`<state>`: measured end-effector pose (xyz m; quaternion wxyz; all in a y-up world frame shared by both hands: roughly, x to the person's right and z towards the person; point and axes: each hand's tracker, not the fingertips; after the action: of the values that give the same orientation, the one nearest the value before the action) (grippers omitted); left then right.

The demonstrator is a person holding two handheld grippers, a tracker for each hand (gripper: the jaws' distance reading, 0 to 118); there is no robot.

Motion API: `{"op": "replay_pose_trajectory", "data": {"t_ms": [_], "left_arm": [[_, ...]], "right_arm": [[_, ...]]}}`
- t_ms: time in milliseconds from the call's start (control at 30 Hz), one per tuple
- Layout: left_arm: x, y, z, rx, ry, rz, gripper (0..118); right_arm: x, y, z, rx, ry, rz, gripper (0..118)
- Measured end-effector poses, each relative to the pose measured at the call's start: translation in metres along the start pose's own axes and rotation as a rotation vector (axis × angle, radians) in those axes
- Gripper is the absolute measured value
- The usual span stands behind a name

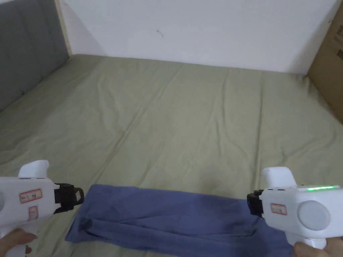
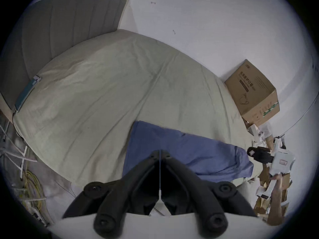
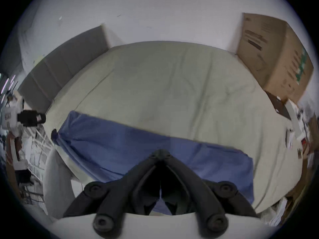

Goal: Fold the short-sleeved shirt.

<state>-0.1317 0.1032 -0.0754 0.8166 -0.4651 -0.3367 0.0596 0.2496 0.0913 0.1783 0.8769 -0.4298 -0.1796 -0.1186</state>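
In the left gripper view the left gripper (image 2: 160, 154) has its jaws pressed together, tips meeting, with nothing between them; they hang over the shirt (image 2: 188, 151) near its left end. In the right gripper view the right gripper (image 3: 161, 154) is likewise closed on nothing, its tips above the shirt's middle. From the head view, the left gripper (image 1: 78, 197) sits just off the shirt's left end at 9 o'clock, and the right gripper (image 1: 250, 203) at its right end at 3 o'clock; whether that one touches cloth I cannot tell.

The shirt (image 1: 174, 219) lies as a long blue band across the near edge of the bed (image 1: 187, 120), at 6 o'clock in the head view, already doubled lengthwise by the look of its layered edge. One gripper at each end suggests the person is lining up for a further fold, end to end.

Beyond the shirt the bed runs bare to the wall at 12 o'clock. A grey headboard (image 1: 23, 50) stands at 10 o'clock, a box (image 1: 330, 63) at 2 o'clock. Neither lies near the shirt, so nothing blocks the work.
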Motion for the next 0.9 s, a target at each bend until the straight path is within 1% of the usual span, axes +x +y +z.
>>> {"op": "replay_pose_trajectory", "data": {"t_ms": [67, 100, 133, 167, 200, 233, 267, 300, 333, 400, 500, 567, 667, 733, 767, 800, 833, 867, 900], "left_arm": [[-0.009, 0.000, -0.001, 0.014, 0.000, 0.020, 0], [-0.013, 0.000, 0.000, 0.021, -0.022, 0.064, 4], [-0.020, -0.001, -0.002, 0.017, -0.044, 0.101, 17], [-0.026, -0.003, -0.004, 0.017, -0.057, 0.128, 47], [-0.034, -0.005, -0.007, 0.007, -0.063, 0.148, 69], [-0.044, -0.007, -0.012, -0.011, -0.071, 0.160, 84], [-0.052, -0.009, -0.017, -0.033, -0.083, 0.185, 94], [-0.059, -0.014, -0.022, -0.050, -0.090, 0.218, 98], [-0.066, -0.018, -0.027, -0.066, -0.102, 0.245, 98], [-0.078, -0.026, -0.040, -0.096, -0.146, 0.323, 98], [-0.089, -0.041, -0.065, -0.143, -0.271, 0.442, 98], [-0.094, -0.047, -0.079, -0.158, -0.338, 0.495, 98], [-0.100, -0.046, -0.087, -0.125, -0.383, 0.580, 98], [-0.103, -0.044, -0.094, -0.116, -0.427, 0.635, 96], [-0.104, -0.043, -0.100, -0.114, -0.422, 0.637, 79], [-0.101, -0.041, -0.103, -0.115, -0.407, 0.627, 37], [-0.098, -0.041, -0.113, -0.150, -0.334, 0.612, 5], [-0.093, -0.041, -0.120, -0.214, -0.272, 0.566, 5], [-0.092, -0.039, -0.118, -0.211, -0.306, 0.548, 5]], "right_arm": [[-0.020, 0.005, -0.009, 0.002, 0.022, 0.007, 0], [-0.030, 0.008, -0.014, -0.003, 0.036, 0.014, 0], [-0.037, 0.009, -0.018, -0.006, 0.045, 0.018, 0], [-0.044, 0.009, -0.022, -0.014, 0.056, 0.028, 0], [-0.050, 0.009, -0.026, -0.029, 0.074, 0.051, 0], [-0.055, 0.008, -0.030, -0.043, 0.079, 0.071, 0], [-0.059, 0.007, -0.032, -0.051, 0.075, 0.079, 0], [-0.062, 0.005, -0.034, -0.061, 0.073, 0.089, 0], [-0.064, 0.004, -0.037, -0.071, 0.074, 0.096, 0], [-0.065, 0.001, -0.043, -0.091, 0.076, 0.091, 0], [-0.062, -0.003, -0.049, -0.127, 0.092, 0.075, 0], [-0.060, -0.007, -0.050, -0.148, 0.086, 0.093, 0], [-0.055, -0.013, -0.051, -0.162, 0.059, 0.109, 0], [-0.049, -0.016, -0.050, -0.169, 0.062, 0.088, 0], [-0.046, -0.017, -0.051, -0.176, 0.070, 0.069, 0], [-0.044, -0.018, -0.052, -0.182, 0.075, 0.054, 0], [-0.041, -0.018, -0.052, -0.186, 0.075, 0.046, 0], [-0.039, -0.019, -0.052, -0.189, 0.071, 0.046, 0], [-0.038, -0.020, -0.050, -0.195, 0.063, 0.050, 0]]}}
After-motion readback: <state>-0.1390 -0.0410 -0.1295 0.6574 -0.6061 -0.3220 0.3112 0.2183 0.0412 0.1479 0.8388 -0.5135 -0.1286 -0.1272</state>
